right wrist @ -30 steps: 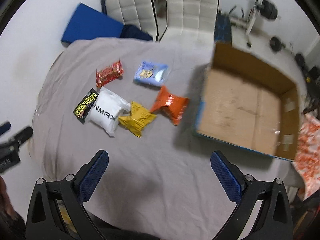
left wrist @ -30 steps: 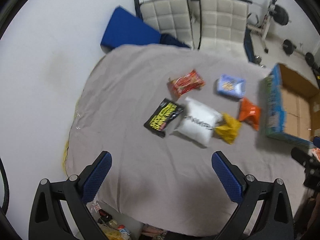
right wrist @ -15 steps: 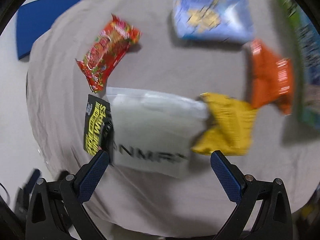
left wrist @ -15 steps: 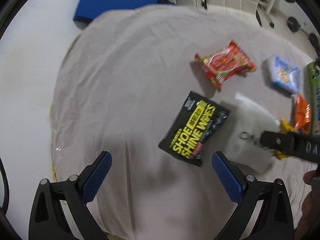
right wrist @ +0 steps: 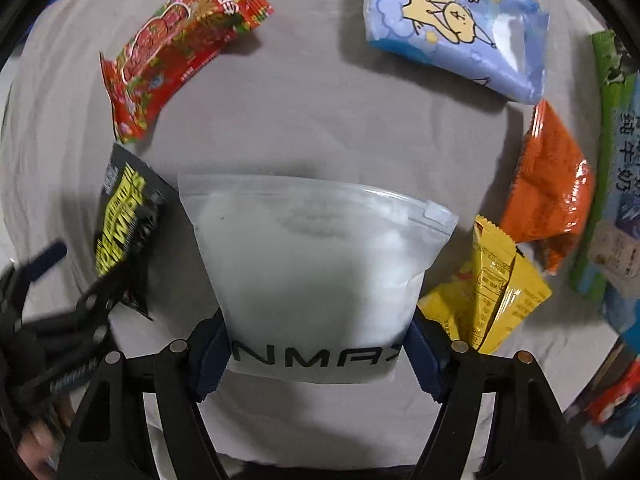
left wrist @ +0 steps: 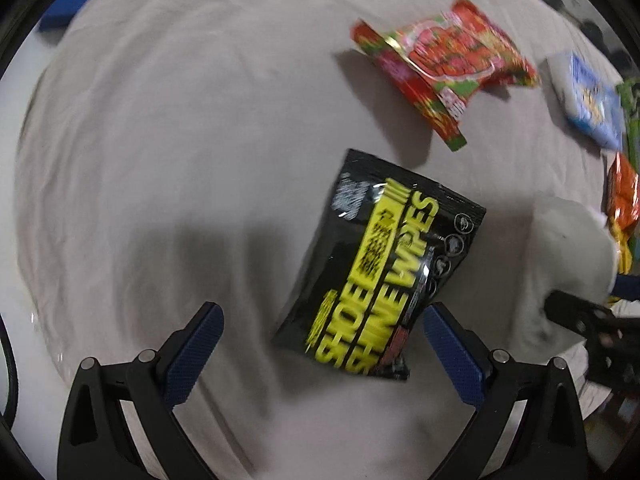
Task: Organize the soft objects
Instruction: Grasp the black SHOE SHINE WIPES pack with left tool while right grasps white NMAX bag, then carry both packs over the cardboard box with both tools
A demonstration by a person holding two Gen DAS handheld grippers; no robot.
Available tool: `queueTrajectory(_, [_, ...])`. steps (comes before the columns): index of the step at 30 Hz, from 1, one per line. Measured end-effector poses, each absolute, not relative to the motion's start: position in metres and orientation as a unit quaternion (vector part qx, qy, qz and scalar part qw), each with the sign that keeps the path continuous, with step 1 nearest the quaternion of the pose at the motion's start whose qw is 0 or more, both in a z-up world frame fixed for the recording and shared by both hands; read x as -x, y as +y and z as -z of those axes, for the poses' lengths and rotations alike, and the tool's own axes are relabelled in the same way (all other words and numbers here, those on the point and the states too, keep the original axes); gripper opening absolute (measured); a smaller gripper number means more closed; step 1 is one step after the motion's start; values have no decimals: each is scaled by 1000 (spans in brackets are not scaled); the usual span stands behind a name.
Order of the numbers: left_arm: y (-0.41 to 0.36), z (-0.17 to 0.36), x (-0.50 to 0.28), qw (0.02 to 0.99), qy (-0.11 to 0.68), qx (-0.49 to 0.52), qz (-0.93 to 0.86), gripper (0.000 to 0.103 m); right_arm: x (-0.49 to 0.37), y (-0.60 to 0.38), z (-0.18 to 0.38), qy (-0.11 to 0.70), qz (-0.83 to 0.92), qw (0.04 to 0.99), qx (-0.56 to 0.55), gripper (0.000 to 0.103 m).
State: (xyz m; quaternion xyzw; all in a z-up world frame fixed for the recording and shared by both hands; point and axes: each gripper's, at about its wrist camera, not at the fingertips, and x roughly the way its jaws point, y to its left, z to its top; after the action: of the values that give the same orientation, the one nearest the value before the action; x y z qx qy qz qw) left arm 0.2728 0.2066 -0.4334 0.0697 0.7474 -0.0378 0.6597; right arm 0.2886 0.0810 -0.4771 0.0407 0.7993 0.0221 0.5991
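Note:
My right gripper (right wrist: 316, 344) points down over a white zip pouch (right wrist: 316, 256) lying on the grey cloth. Its jaws are closing, and the blue pads (right wrist: 210, 344) press on the pouch's two side edges near its printed end. A black and yellow shoe-wipes pouch (left wrist: 384, 276) lies flat below my left gripper (left wrist: 320, 320), which is open, with the pouch's lower corner between its fingers and untouched. The same black pouch (right wrist: 124, 220) shows left of the white one in the right wrist view. The white pouch (left wrist: 568, 256) appears at the right edge of the left wrist view.
On the grey cloth (left wrist: 160, 120) lie a red snack packet (right wrist: 176, 48), a light blue packet (right wrist: 452, 28), an orange packet (right wrist: 552, 192) and a yellow packet (right wrist: 496, 300) touching the white pouch. A green and blue box wall (right wrist: 616, 160) stands at the right.
Both grippers have come down close to the cloth. The right jaws have narrowed onto the white pouch. The left gripper now hangs over the black pouch, still open.

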Motion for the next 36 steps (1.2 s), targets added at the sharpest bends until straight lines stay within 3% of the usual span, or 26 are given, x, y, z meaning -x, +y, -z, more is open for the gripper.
queueTrajectory(3, [199,447,-278,648,756,-69,59,94,-285,84,481,798,-24,601,-39,80])
queueTrajectory(4, [198,451,-278,644,760,-61,63,82,-283,82,477,798,-23,601,-38,80])
queueTrajectory(6, [197,449,-276,651,754,-67,53,74,-283,87,480,798,-20,602,-35,81])
queueTrajectory(8, [195,444,-272,658,749,-62,48,59,-277,84,479,798,-19,602,-34,81])
queueTrajectory(10, [196,441,-266,657,752,-52,26,56,-276,86,480,796,-18,605,-30,78])
queueTrajectory(14, [198,436,-249,654,756,-38,-3,57,-271,88,473,793,-23,608,-22,76])
queueTrajectory(20, [215,437,-247,661,750,11,-18,57,-260,91,479,797,-11,603,-38,83])
queueTrajectory(26, [212,436,-231,674,738,1,-32,54,-248,96,462,785,-18,619,-28,73])
queueTrajectory(36, [186,342,-209,733,680,7,-25,54,-217,86,395,745,-52,664,-40,71])
